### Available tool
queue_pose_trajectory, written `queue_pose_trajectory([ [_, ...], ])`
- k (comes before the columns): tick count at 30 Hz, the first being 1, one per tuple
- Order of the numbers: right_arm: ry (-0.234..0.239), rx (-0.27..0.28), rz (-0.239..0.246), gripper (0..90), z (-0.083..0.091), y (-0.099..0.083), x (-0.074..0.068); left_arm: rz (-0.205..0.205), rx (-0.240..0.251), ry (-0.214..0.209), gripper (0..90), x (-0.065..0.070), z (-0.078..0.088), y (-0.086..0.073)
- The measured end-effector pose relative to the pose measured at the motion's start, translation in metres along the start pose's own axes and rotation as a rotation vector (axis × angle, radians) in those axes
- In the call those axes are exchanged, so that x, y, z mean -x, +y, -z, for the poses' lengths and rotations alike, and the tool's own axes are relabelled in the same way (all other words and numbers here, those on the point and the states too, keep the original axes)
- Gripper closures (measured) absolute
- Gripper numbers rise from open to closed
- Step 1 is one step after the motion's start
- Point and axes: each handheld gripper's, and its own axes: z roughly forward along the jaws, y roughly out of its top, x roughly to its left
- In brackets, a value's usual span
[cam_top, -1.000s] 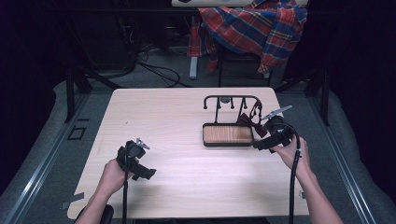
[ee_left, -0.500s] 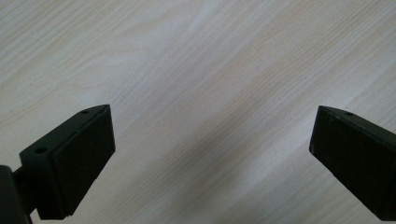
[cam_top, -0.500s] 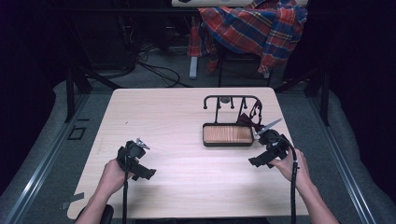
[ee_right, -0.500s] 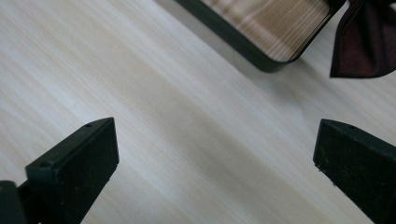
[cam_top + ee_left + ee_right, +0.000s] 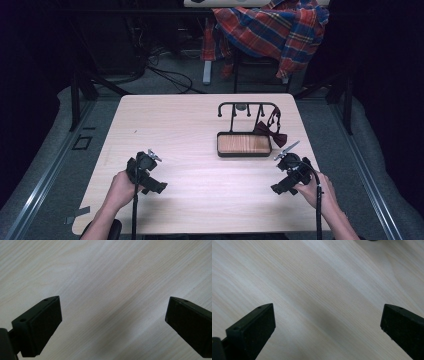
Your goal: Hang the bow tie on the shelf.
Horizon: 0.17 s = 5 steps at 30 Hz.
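A black rack with a wooden tray base (image 5: 244, 144) stands on the right half of the pale wooden table (image 5: 200, 130). A dark red bow tie (image 5: 270, 133) hangs from the rack's right hook beside the tray. My right gripper (image 5: 281, 189) is near the table's front right, apart from the rack, jaws wide open over bare wood (image 5: 324, 305). At the front left, my left gripper (image 5: 156, 187) is open too, with only table grain (image 5: 110, 302) between its jaws.
A plaid shirt (image 5: 272, 27) drapes over a chair behind the table. Cables (image 5: 165, 75) run across the grey floor beyond the far edge. Dark stands flank the table on both sides.
My right gripper has drawn back from beside the rack and bow tie toward the front right of the table. The left gripper has stayed put.
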Motion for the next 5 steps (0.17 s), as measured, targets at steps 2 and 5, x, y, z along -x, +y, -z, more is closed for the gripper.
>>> queue_pose_trajectory([
  [2,0.005,-0.010,0.004,0.0,-0.0026,0.0007,-0.0002,-0.002,0.001,0.002,1.2,-0.0002,-0.0009,-0.0005],
  [5,0.003,-0.020,0.010,0.0,-0.0052,0.0019,-0.0004,0.002,-0.006,0.000,1.2,-0.0015,-0.0018,-0.0007],
])
